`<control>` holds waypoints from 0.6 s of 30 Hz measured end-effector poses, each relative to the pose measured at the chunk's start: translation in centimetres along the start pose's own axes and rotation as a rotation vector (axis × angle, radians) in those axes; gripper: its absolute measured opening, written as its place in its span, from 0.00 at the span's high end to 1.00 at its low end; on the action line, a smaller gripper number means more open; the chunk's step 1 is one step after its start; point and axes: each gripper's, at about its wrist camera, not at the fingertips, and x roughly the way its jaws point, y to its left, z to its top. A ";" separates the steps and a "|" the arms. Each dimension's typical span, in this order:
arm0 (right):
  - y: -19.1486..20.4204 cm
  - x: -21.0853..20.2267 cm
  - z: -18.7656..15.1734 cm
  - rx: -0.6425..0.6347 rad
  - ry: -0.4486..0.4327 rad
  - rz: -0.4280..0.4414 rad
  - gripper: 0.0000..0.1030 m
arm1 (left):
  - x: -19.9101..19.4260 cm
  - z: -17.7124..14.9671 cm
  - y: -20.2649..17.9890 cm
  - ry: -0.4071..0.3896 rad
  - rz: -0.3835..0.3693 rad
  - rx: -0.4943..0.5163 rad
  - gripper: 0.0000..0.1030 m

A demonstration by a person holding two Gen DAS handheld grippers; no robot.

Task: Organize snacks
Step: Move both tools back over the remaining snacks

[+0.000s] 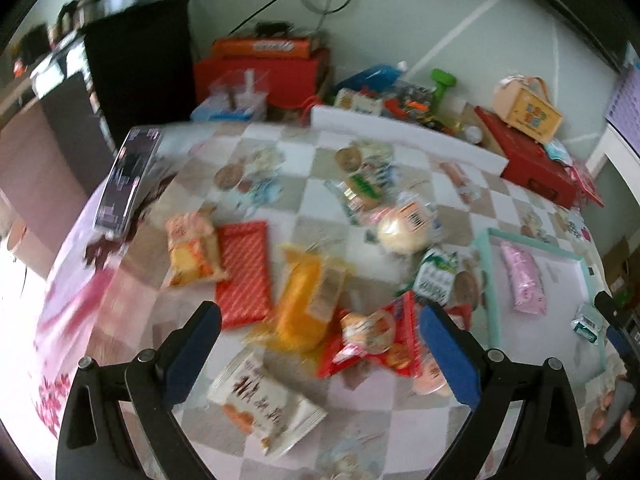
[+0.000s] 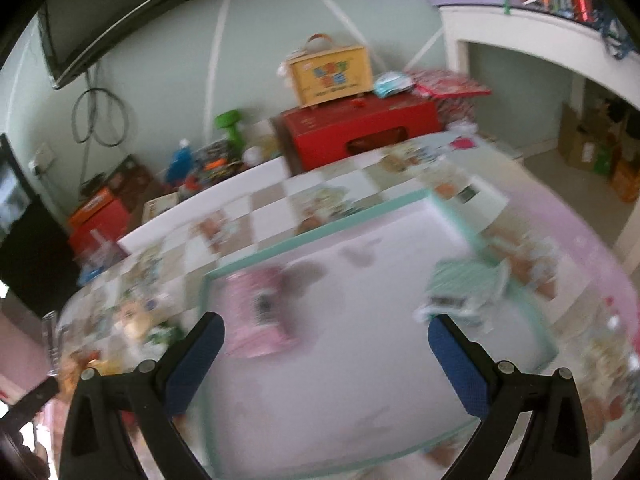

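My left gripper (image 1: 320,324) is open and empty above a heap of snack packs on the checkered table: a yellow pack (image 1: 308,300), a red pack (image 1: 376,336), a white pack (image 1: 264,404), a red striped pack (image 1: 244,272) and a round bun (image 1: 398,232). A mint-rimmed tray (image 1: 490,280) at the right holds a pink pack (image 1: 522,280) and a small mint pack (image 1: 586,322). My right gripper (image 2: 326,334) is open and empty over that tray (image 2: 320,232), between the pink pack (image 2: 258,312) and the mint pack (image 2: 464,292). The right view is blurred.
A dark box (image 1: 128,176) lies at the table's left edge. A white foam board (image 1: 404,132) lines the far edge. Behind it stand red boxes (image 1: 532,164), a yellow case (image 1: 528,108) and a green dumbbell (image 1: 442,84). The right gripper's finger (image 1: 616,320) shows at the tray's right.
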 end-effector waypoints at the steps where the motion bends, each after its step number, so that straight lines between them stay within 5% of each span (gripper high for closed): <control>1: 0.7 0.1 -0.4 -0.008 0.011 0.015 0.00 | 0.4 -0.4 0.7 0.021 0.003 -0.019 0.04; 18: 9.3 2.3 -6.9 -0.080 0.242 0.183 0.00 | 3.8 -5.2 5.7 0.196 0.027 -0.205 0.04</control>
